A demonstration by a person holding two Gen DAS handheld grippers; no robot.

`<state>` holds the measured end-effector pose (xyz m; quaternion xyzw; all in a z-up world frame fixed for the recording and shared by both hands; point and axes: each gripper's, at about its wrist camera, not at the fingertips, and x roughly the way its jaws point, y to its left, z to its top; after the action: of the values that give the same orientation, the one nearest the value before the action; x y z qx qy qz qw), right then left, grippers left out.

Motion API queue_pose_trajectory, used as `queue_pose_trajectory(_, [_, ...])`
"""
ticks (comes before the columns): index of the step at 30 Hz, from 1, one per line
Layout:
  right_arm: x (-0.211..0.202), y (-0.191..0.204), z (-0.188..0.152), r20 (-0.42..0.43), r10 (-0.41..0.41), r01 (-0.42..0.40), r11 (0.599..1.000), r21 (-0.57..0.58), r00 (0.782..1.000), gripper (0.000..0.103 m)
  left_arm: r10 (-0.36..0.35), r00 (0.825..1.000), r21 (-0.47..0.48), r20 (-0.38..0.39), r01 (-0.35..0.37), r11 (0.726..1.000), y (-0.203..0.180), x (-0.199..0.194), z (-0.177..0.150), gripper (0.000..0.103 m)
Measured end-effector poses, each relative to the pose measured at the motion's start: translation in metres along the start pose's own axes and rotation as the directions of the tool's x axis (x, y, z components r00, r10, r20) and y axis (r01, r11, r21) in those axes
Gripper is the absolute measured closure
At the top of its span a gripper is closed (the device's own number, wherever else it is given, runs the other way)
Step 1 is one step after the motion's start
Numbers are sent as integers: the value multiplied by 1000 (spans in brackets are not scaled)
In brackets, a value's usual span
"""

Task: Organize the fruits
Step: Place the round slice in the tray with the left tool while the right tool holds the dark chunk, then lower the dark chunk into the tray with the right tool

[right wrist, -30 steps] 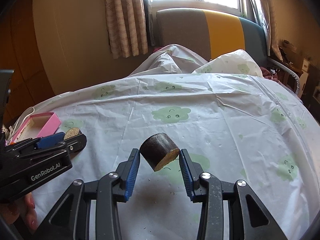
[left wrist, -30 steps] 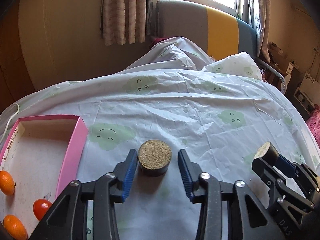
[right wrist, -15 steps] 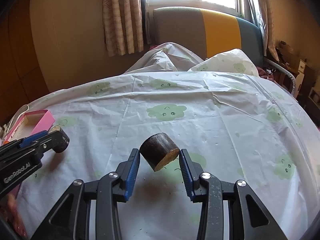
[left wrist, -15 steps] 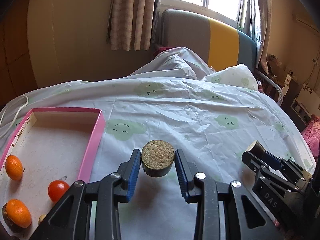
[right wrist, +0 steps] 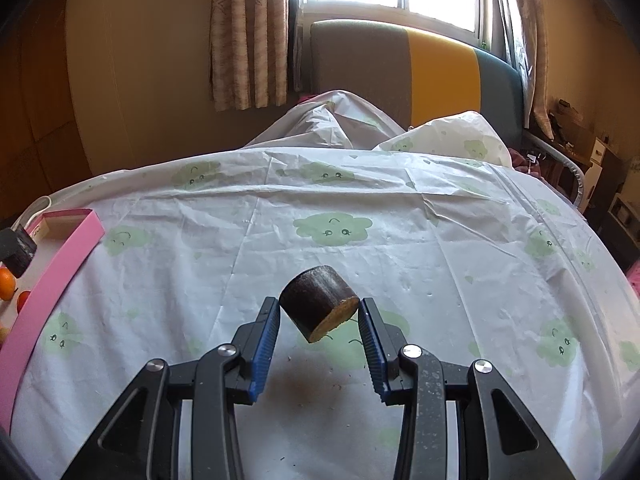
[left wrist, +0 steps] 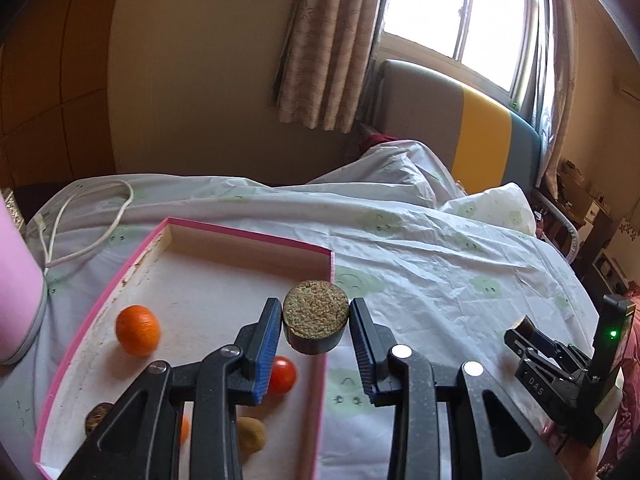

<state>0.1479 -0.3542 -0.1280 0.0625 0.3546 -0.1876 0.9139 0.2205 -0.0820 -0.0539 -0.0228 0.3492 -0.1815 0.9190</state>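
My left gripper (left wrist: 315, 328) is shut on a dark-skinned fruit chunk (left wrist: 315, 315) with a pale grainy cut face up, held above the right rim of the pink box (left wrist: 124, 276). The box holds an orange (left wrist: 137, 330), a cherry tomato (left wrist: 283, 375), a brown fruit (left wrist: 250, 436) and others partly hidden by my fingers. My right gripper (right wrist: 319, 322) is shut on a second dark chunk (right wrist: 318, 307), tilted, above the white sheet (right wrist: 400, 272). The right gripper also shows at the right edge of the left wrist view (left wrist: 524, 330). The pink box shows at far left in the right wrist view (right wrist: 60, 264).
A white cable (left wrist: 92, 216) lies on the sheet behind the box. A pink object (left wrist: 16, 280) stands at the left edge. A pillow (right wrist: 444, 136) and a grey, yellow and blue headboard (right wrist: 408, 64) lie at the far side. Crumbs dot the sheet under my right gripper.
My left gripper has carried its chunk leftward from above the bare sheet to over the pink box's right rim. The right gripper keeps its chunk in about the same place.
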Motion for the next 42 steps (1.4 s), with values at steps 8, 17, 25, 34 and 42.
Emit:
queue_pose_trajectory(8, [1, 5, 0, -5, -22, 22, 999, -29, 1000, 62, 76, 995, -50, -58, -79, 996, 48, 9, -8, 68])
queue_pose_trajectory(17, [2, 10, 0, -8, -38, 37, 998, -56, 999, 62, 59, 988, -90, -143, -72, 993, 62, 25, -11, 68])
queue_pose_trajectory(25, [2, 14, 0, -8, -48, 47, 996, -74, 999, 62, 42, 992, -78, -115, -51, 996, 68, 11, -21, 65])
queue_pose_trajectory(34, [-4, 14, -1, 19, -52, 53, 995, -80, 998, 62, 87, 993, -50, 77, -83, 995, 77, -64, -66, 63])
queue_pose_trajectory(42, [-21, 33, 5, 53, -35, 43, 988, -149, 998, 62, 127, 990, -84, 62, -122, 989, 98, -97, -111, 63])
